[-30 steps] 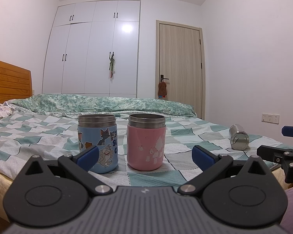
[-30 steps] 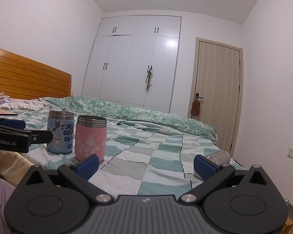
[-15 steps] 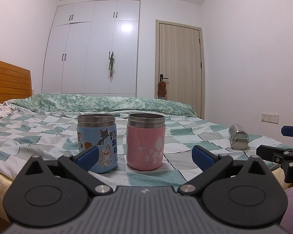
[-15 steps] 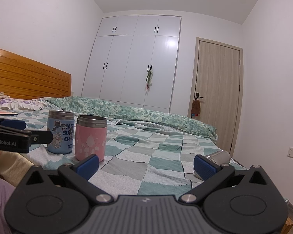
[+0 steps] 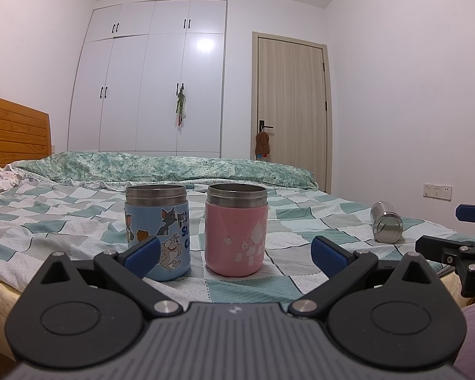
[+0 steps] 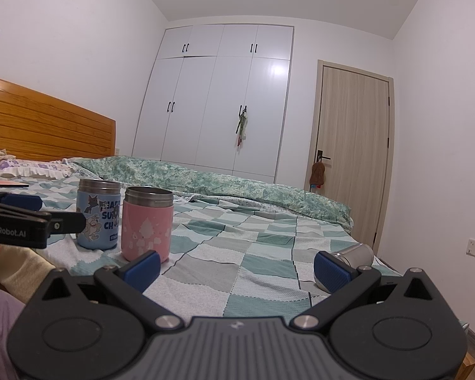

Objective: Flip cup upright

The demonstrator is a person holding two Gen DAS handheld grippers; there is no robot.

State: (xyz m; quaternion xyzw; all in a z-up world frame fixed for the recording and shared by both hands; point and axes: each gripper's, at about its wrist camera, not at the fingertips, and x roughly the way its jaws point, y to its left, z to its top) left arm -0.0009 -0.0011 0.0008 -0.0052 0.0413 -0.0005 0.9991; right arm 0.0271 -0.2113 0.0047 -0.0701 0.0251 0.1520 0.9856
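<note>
Closest to us, our left gripper (image 5: 236, 256) hangs low over the near edge of the bed (image 5: 63, 221), its blue-padded fingers (image 5: 142, 253) spread wide with nothing between them. Through that gap we look straight at the pink cup (image 5: 236, 229), standing upright on the checked quilt, and just beside it, on its left, the blue cartoon cup (image 5: 157, 226), also upright; the left blue pad overlaps the blue cup's lower corner in this view, though we cannot tell whether it touches.

Over on our other side, the right gripper (image 6: 236, 270) is likewise wide apart and empty, hovering above the quilt. From its camera our left gripper (image 6: 31, 220) pokes in at the left edge, in front of the blue cartoon cup (image 6: 98, 218), with the pink cup (image 6: 147, 223) next to it.

Now the one that matters: the steel cup (image 5: 387, 226) lies on its side near the right edge of the bed, well apart from the two standing cups, one round end turned towards the left camera. In the right wrist view the steel cup (image 6: 353, 255) sits just behind the right-hand blue pad, partly hidden by it, and neither pad has closed on it. From the left camera the right gripper (image 5: 459, 243) shows at the right edge, near that cup.

Further back, a rumpled green duvet (image 5: 174, 167) runs across the bed, a wooden headboard (image 6: 47, 133) rises at the left, and beyond stand a white wardrobe (image 5: 155, 79) and a closed wooden door (image 5: 293, 107).
</note>
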